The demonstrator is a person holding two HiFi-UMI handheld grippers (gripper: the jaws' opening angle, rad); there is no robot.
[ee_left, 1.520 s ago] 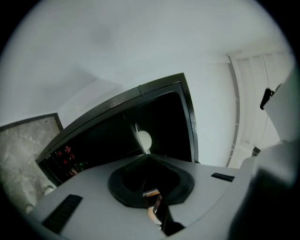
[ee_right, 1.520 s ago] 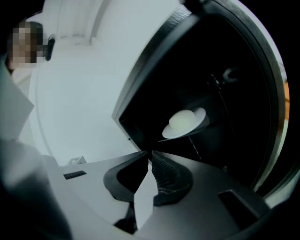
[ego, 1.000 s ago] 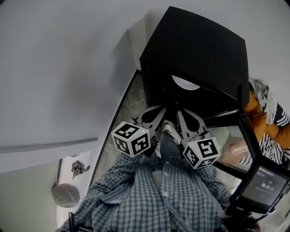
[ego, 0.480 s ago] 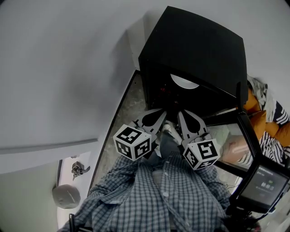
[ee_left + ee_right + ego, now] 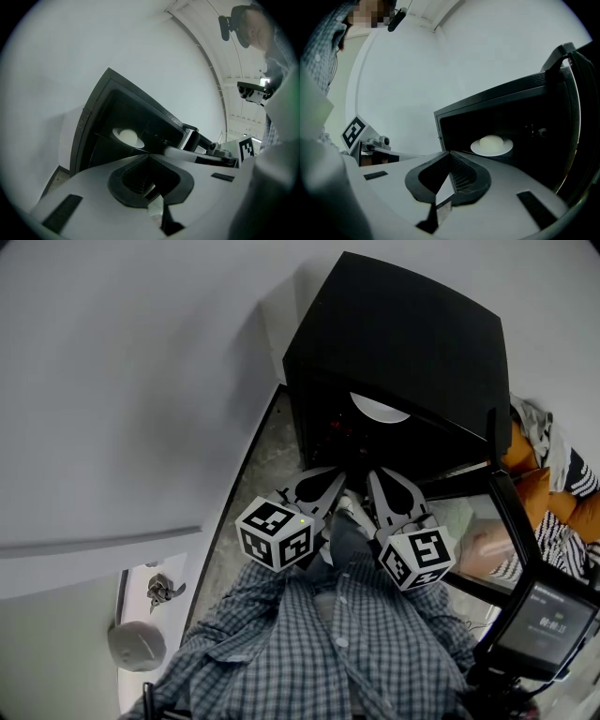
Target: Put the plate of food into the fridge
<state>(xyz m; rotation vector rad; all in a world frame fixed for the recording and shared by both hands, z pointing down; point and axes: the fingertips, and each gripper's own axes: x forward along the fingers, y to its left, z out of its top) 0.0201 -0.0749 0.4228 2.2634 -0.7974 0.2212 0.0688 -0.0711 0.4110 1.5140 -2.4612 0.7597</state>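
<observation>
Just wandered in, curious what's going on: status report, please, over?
Left hand-held gripper shut, empty; right hand-held gripper likewise. Plate of food sits inside open fridge. Nothing blocking the opening.

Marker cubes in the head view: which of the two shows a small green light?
The cube on the left gripper, at the view's left: a green dot glows near its upper corner. The cube on the right gripper shows only black-and-white squares.

The fridge is black — its plate white, the food pale cream. My shirt is blue-grey check; my left gripper and right gripper wear black-and-white square markers.
</observation>
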